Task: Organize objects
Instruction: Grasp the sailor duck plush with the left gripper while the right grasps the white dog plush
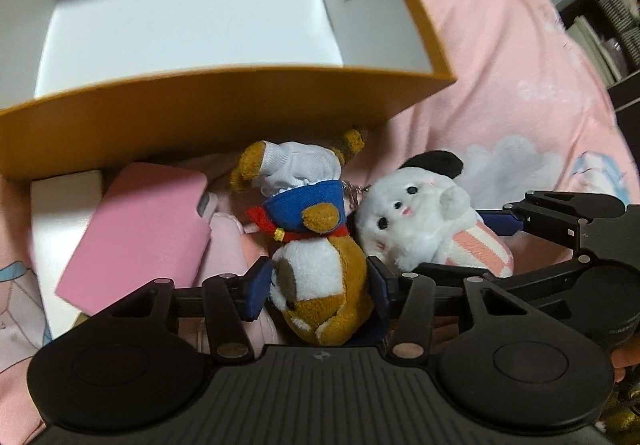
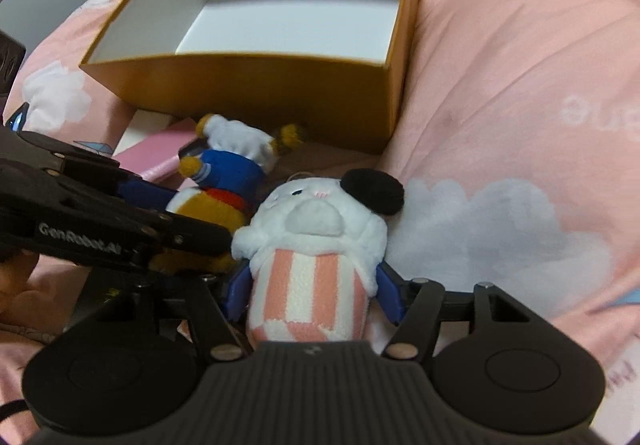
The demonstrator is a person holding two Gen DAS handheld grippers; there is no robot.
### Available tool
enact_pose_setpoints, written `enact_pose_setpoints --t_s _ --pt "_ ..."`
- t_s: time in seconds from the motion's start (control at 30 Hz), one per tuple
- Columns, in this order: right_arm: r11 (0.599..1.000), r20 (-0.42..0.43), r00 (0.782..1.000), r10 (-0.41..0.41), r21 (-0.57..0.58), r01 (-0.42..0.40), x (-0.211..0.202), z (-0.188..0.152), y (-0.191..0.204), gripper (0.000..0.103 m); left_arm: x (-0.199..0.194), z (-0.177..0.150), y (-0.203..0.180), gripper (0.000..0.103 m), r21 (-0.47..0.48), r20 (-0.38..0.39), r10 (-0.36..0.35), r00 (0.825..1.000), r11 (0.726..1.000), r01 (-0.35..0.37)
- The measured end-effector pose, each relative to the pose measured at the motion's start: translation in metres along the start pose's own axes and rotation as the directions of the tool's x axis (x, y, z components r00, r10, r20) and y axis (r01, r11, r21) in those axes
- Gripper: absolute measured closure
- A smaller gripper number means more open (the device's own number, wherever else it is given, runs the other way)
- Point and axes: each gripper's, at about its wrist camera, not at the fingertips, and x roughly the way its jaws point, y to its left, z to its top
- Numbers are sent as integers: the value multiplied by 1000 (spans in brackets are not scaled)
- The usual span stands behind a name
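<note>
At the bottom centre of the left wrist view, the left gripper [image 1: 318,287] has its two blue-padded fingers [image 1: 258,291] pressed against the flanks of a brown and white plush dog [image 1: 320,285], which wears a blue top, a red scarf and a white chef's hat; the toy is clamped between them. Just right of it lies a white plush animal [image 1: 420,229] with a black ear and pink-striped lower body, touching the dog. The right gripper [image 1: 560,237] reaches in from the right edge of that frame.

In the right wrist view, the right gripper [image 2: 310,295] holds the white plush animal [image 2: 316,245] at lower centre, its blue fingers [image 2: 390,299] squeezing the pink-striped body from both sides. The plush dog [image 2: 224,197] sits to the left of centre, partly hidden by the left gripper [image 2: 132,241].

An open orange box [image 1: 224,113] with a white inside fills the upper left of the left view and stands just beyond both toys. A pink case [image 1: 140,229] leans on a white block [image 1: 60,213] at the left. Everything rests on a pink bedspread [image 1: 500,65] printed with pale clouds.
</note>
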Motion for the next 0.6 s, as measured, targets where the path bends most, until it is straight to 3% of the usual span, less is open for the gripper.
enact_pose_setpoints --t_s 0.2,0.47,0.6 --pt "1000 95 995 -13 13 11 -37 3 1 38 -36 -1 2 47 -2 110 -69 992 998 70" --pt "999 250 968 -27 -26 35 -91 33 5 38 -100 18 -4 47 51 247 -76 966 997 66" --pt "999 316 948 -39 -14 46 -106 56 6 38 -122 35 1 47 43 328 -63 943 998 51"
